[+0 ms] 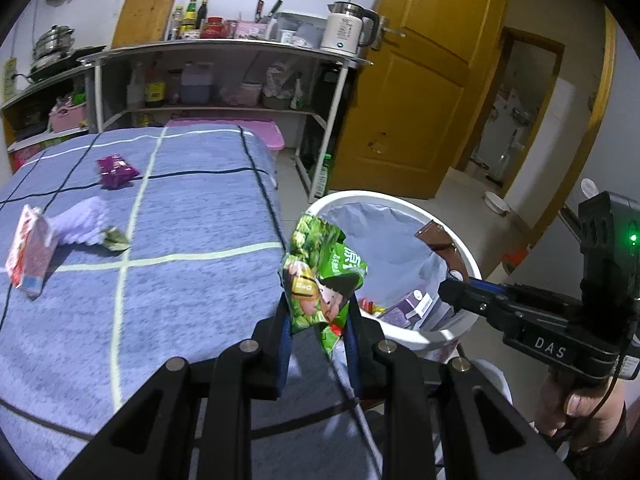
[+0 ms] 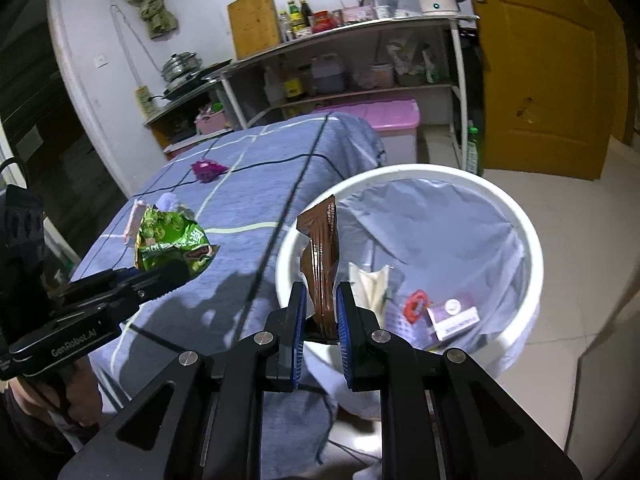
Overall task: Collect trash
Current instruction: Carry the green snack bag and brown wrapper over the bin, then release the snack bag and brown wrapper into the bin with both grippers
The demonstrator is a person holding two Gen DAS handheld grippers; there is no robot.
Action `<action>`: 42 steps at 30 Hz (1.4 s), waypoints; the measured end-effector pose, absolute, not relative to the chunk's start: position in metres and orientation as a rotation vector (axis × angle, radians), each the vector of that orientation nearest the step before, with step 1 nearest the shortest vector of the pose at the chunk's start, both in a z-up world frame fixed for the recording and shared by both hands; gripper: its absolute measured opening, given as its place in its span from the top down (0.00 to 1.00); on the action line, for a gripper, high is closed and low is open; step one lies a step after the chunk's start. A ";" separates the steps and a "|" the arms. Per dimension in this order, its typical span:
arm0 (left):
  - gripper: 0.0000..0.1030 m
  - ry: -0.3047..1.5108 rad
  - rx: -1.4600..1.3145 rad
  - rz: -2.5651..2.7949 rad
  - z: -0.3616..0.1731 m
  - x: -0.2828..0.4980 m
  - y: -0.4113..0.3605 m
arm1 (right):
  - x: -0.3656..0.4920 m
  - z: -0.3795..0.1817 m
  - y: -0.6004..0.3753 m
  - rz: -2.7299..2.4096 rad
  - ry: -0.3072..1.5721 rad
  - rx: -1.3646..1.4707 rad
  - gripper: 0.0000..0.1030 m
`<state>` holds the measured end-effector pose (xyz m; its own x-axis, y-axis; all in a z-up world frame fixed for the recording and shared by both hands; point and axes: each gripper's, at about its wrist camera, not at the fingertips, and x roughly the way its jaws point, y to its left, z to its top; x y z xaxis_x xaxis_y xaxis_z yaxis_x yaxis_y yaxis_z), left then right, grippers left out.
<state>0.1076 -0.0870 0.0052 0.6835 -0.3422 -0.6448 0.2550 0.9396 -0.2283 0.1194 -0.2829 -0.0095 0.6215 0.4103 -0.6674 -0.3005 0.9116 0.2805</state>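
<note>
My left gripper [image 1: 318, 312] is shut on a green snack bag [image 1: 320, 276] and holds it above the table's right edge, beside the white trash bin [image 1: 404, 200]. My right gripper [image 2: 322, 304] is shut on a brown wrapper [image 2: 322, 256] and holds it over the near rim of the bin [image 2: 520, 216]. The bin is lined with a pale bag and holds several pieces of trash. On the blue checked tablecloth [image 1: 180, 280] lie a purple wrapper [image 1: 116, 170], a red and white carton [image 1: 30, 252] and a small crumpled green scrap [image 1: 114, 239].
A metal shelf rack [image 1: 224, 76] with bottles, jars and a white kettle [image 1: 348, 26] stands behind the table. A pink-lidded storage box [image 2: 384, 120] sits under it. A yellow wooden door [image 1: 424, 92] is at the right. A pale purple cloth [image 1: 86, 220] lies by the carton.
</note>
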 end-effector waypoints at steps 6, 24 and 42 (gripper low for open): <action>0.77 0.765 -0.106 -0.385 0.001 0.123 -0.109 | 0.128 -0.017 -0.298 0.377 0.827 0.162 0.84; 0.59 0.832 -0.095 -0.453 -0.015 0.146 -0.143 | 0.139 -0.034 -0.322 0.349 0.887 0.185 0.80; 0.49 0.816 -0.102 -0.458 -0.012 0.142 -0.139 | 0.133 -0.027 -0.324 0.330 0.861 0.193 0.63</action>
